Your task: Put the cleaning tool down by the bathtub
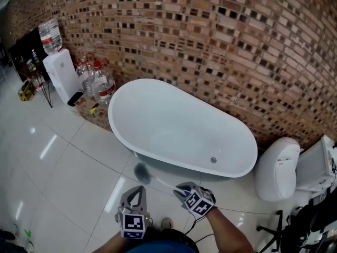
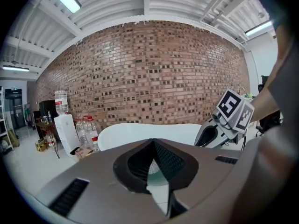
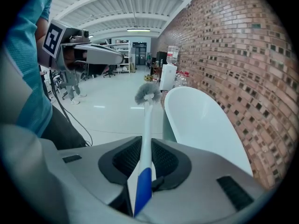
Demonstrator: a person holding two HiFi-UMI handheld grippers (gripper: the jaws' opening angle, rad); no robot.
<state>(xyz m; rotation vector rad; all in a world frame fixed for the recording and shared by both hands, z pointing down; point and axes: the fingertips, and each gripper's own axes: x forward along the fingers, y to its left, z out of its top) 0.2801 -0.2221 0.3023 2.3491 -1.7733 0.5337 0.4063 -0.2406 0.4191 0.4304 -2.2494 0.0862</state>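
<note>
The right gripper [image 1: 182, 190] is clenched on the brush [image 1: 158, 181] by its handle; the bristle head lies low over the floor [image 1: 79, 167], just beside the bathtub [image 1: 179, 125]; the left gripper [image 1: 138, 190] is closed and empty.

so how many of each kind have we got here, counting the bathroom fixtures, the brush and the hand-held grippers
bathtub: 1
toilet: 1
cleaning brush: 1
left hand-held gripper and right hand-held gripper: 2
total: 5
</note>
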